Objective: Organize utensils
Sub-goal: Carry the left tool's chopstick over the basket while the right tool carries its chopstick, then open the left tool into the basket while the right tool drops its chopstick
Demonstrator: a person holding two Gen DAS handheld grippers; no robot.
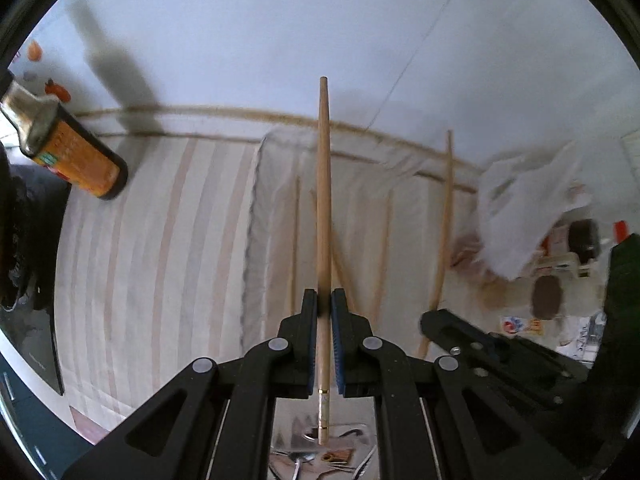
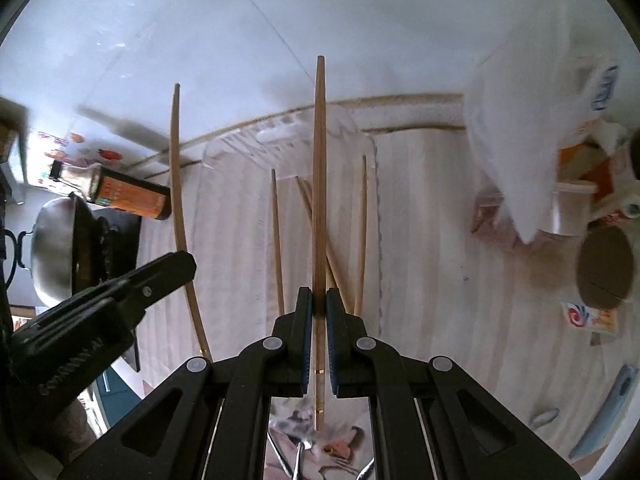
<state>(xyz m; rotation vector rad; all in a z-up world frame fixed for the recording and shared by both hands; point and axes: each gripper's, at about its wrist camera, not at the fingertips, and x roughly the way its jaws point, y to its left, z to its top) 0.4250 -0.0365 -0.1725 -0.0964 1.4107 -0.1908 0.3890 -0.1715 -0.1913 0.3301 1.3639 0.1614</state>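
Clamping one chopstick apiece, left tool and right tool.

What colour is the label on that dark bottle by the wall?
Orange, on the dark bottle; it shows best in the right wrist view.

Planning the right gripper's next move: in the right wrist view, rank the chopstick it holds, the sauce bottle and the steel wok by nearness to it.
1. Chopstick, clamped in the right gripper.
2. Sauce bottle, upper left.
3. Steel wok, far left edge.
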